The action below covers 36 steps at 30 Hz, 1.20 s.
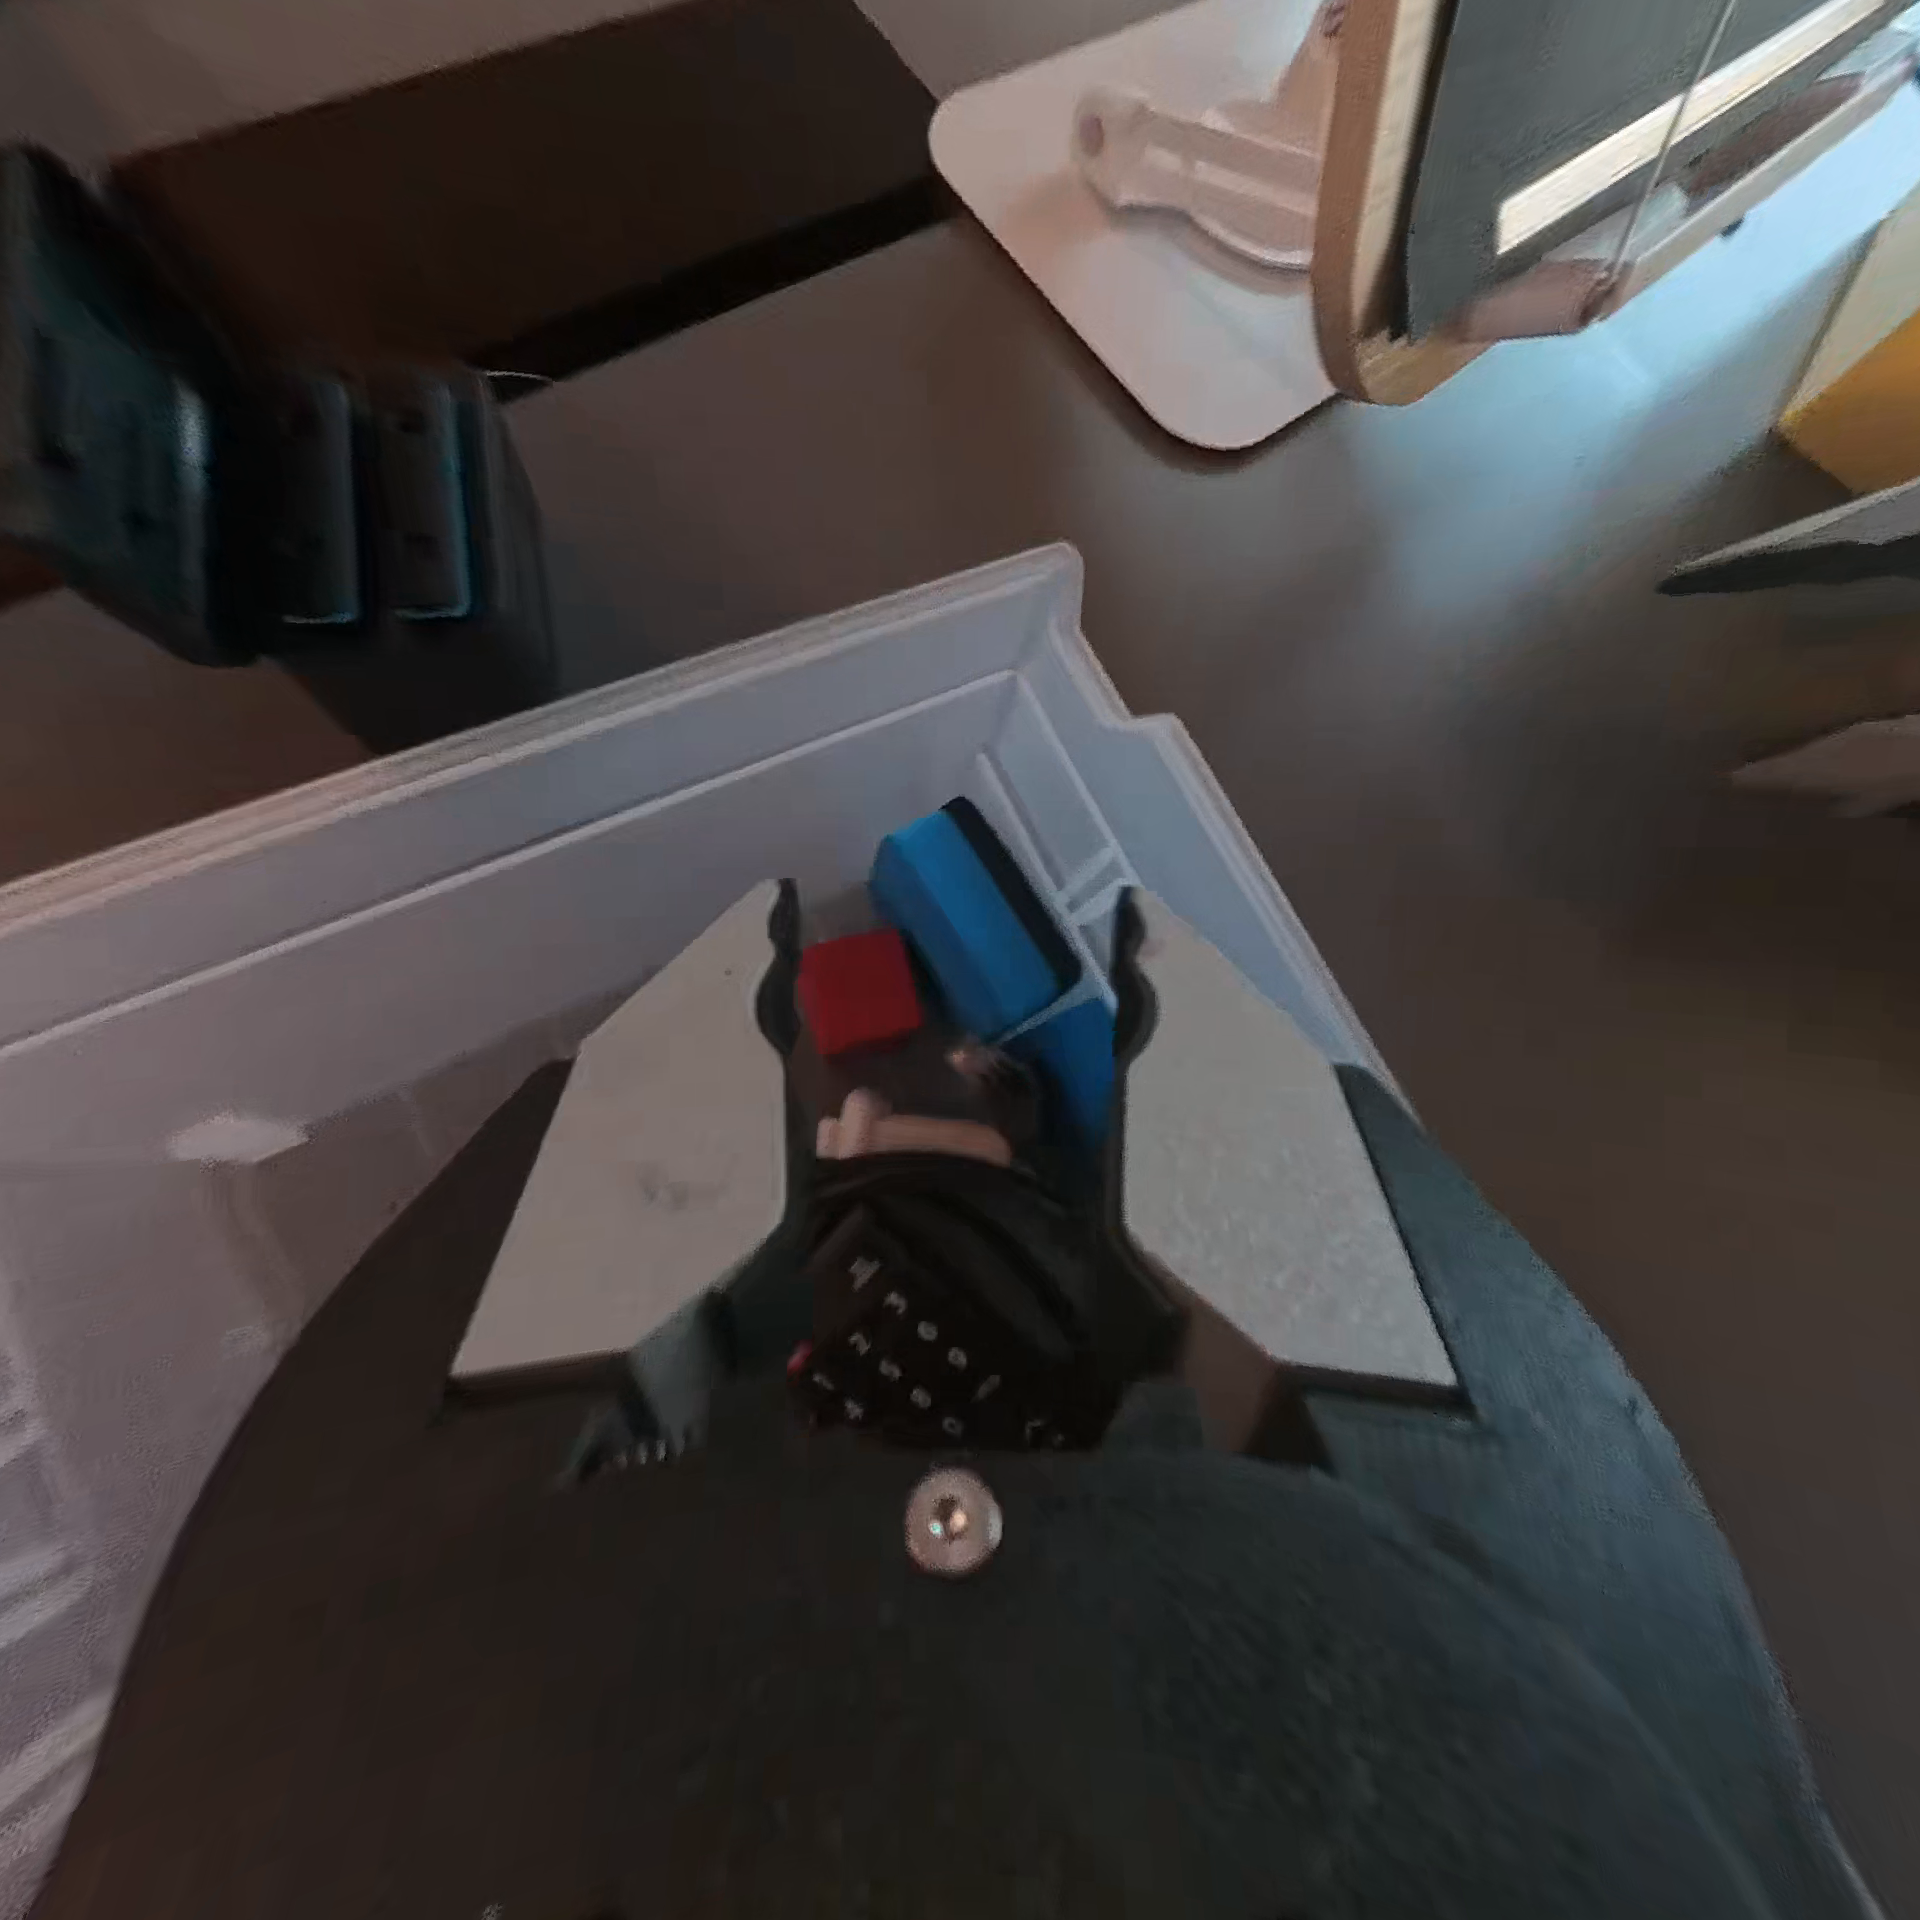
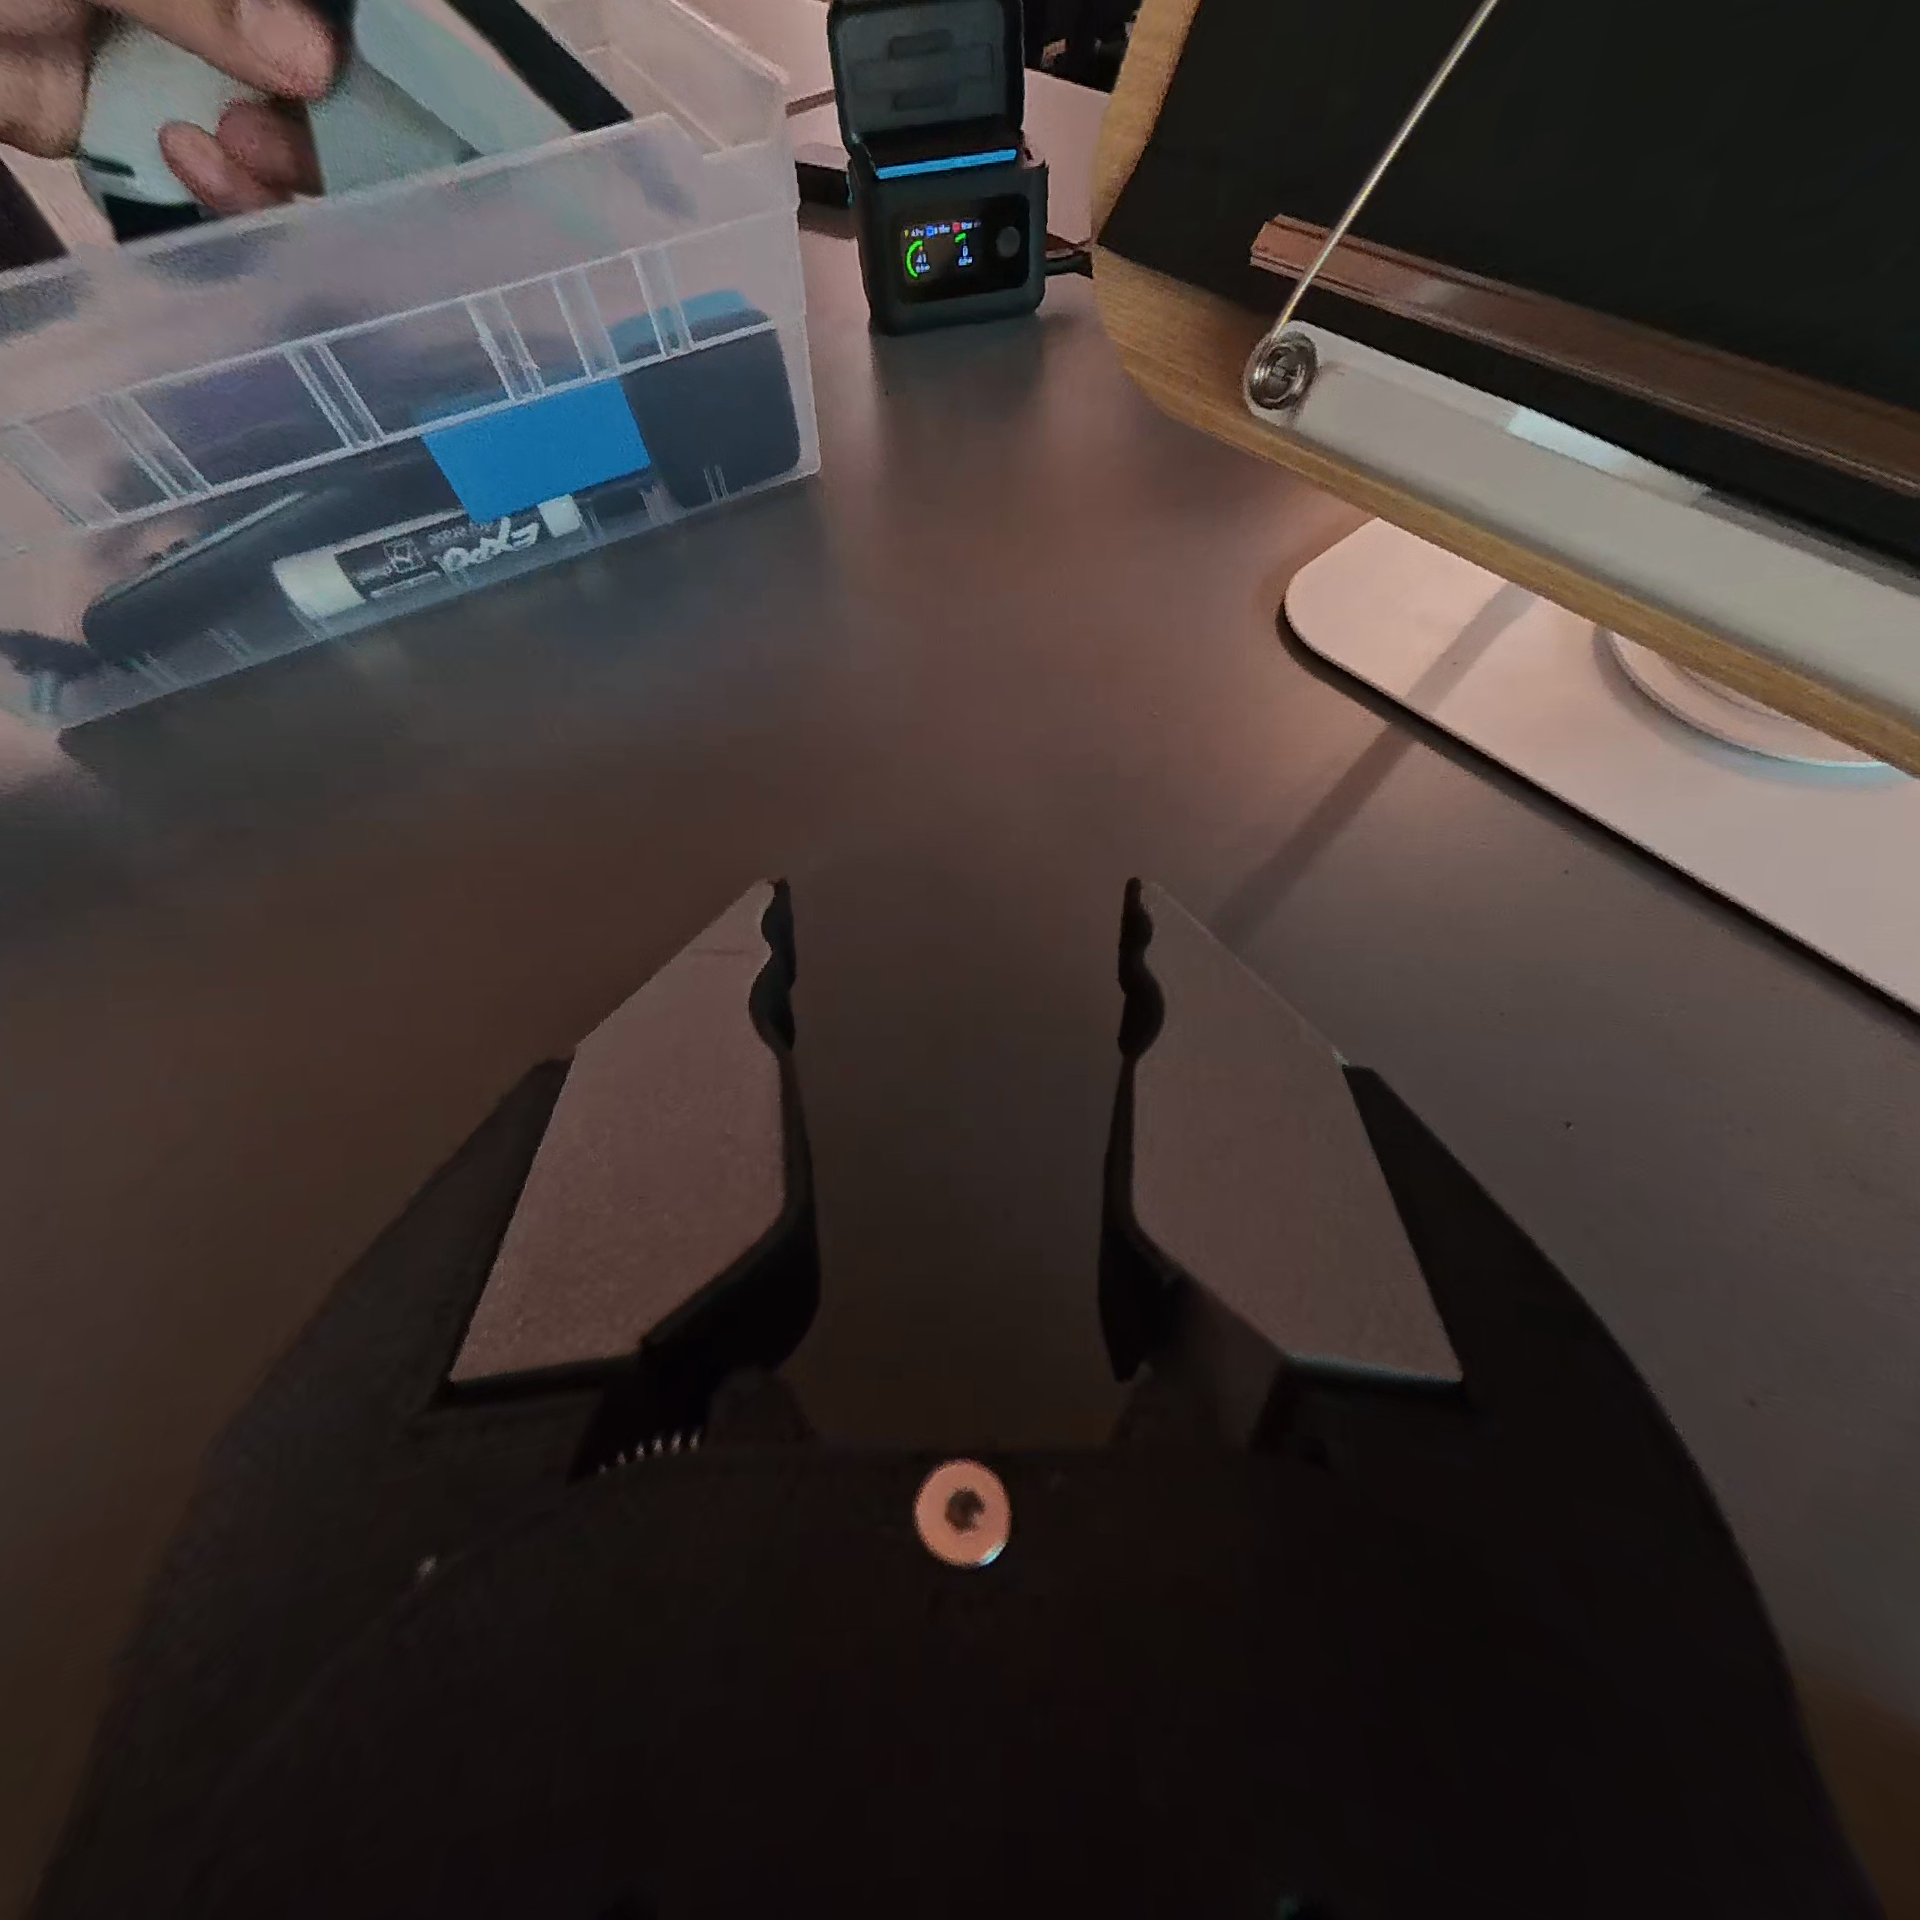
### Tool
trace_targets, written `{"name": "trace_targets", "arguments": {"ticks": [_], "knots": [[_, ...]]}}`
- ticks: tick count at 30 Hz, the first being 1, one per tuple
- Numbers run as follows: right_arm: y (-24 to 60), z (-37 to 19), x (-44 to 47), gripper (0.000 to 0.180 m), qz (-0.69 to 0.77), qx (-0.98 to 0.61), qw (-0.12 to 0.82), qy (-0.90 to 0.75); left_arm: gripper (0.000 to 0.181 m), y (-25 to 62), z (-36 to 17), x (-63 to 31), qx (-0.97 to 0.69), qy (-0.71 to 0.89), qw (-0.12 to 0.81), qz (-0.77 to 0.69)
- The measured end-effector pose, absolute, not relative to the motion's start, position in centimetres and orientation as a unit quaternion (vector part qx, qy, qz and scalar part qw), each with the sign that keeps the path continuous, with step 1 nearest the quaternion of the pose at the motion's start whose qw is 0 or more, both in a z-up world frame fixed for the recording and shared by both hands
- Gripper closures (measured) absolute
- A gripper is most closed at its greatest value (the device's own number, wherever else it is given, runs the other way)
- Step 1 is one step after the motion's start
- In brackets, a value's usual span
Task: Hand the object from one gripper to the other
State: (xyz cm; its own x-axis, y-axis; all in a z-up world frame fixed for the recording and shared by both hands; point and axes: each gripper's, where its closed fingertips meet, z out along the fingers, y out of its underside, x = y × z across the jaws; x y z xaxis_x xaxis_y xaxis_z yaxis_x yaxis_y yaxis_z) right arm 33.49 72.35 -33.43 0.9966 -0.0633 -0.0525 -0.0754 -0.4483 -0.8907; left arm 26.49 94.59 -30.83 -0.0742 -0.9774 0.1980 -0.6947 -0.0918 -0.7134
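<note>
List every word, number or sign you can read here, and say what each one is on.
I don't copy writing out, so this lists only the things that bear it.
Marker in the clear bin: printed label, legible.
Small black device beside the bin: lit screen, figures too small to read.
Black keypad object between the fingers of the left gripper: key markings, blurred.
I see no other writing.

The left wrist view looks steeply down into the clear box (image 1: 644, 790) from very close. The right wrist view sits low over the dark bench (image 2: 935, 727), looks forward, and sees the same box (image 2: 416, 343) farther away. Both views share the box and the white stand base (image 1: 1132, 301) (image 2: 1558, 748).
</note>
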Motion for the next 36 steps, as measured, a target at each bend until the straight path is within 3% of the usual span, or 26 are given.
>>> {"name": "trace_targets", "arguments": {"ticks": [2,5,7,12,15,18,22,28,33,36], "knots": [[72.4,-33.7,33.5,0.12,0.003,-0.856,0.516,0.039,0.136,94.6,-30.9,27.0,-0.647,0.643,0.19,-0.362],[72.4,-33.8,33.4,0.12,-0.002,-0.859,0.511,0.034,0.116,95.7,-33.2,27.1,-0.659,0.657,0.198,-0.307],[72.4,-33.8,33.4,0.121,-0.002,-0.858,0.512,0.033,0.134,94.9,-33.0,27.4,-0.656,0.648,0.176,-0.346],[72.4,-33.7,33.4,0.122,-0.001,-0.857,0.514,0.036,0.119,95.7,-33.5,27.3,-0.672,0.627,0.161,-0.359],[72.3,-33.6,33.4,0.123,-0.002,-0.854,0.519,0.036,0.14,96.8,-32.7,26.9,-0.677,0.622,0.173,-0.354],[72.3,-33.5,33.5,0.124,0.001,-0.853,0.521,0.037,0.143,99.5,-32.9,25.9,-0.69,0.625,0.216,-0.294],[72.3,-33.5,33.4,0.124,0.005,-0.853,0.521,0.037,0.146,98.0,-33.5,25.4,-0.691,0.625,0.165,-0.324],[72.3,-33.4,33.3,0.125,0.011,-0.851,0.524,0.037,0.134,97.0,-31.9,26.1,-0.676,0.609,0.147,-0.388],[72.3,-33.4,33.3,0.125,0.017,-0.85,0.525,0.04,0.124,95.9,-33.5,26.2,-0.668,0.638,0.129,-0.361],[72.3,-33.3,33.3,0.125,0.018,-0.849,0.527,0.04,0.132,95.2,-34.0,26.6,-0.662,0.648,0.129,-0.353]]}}
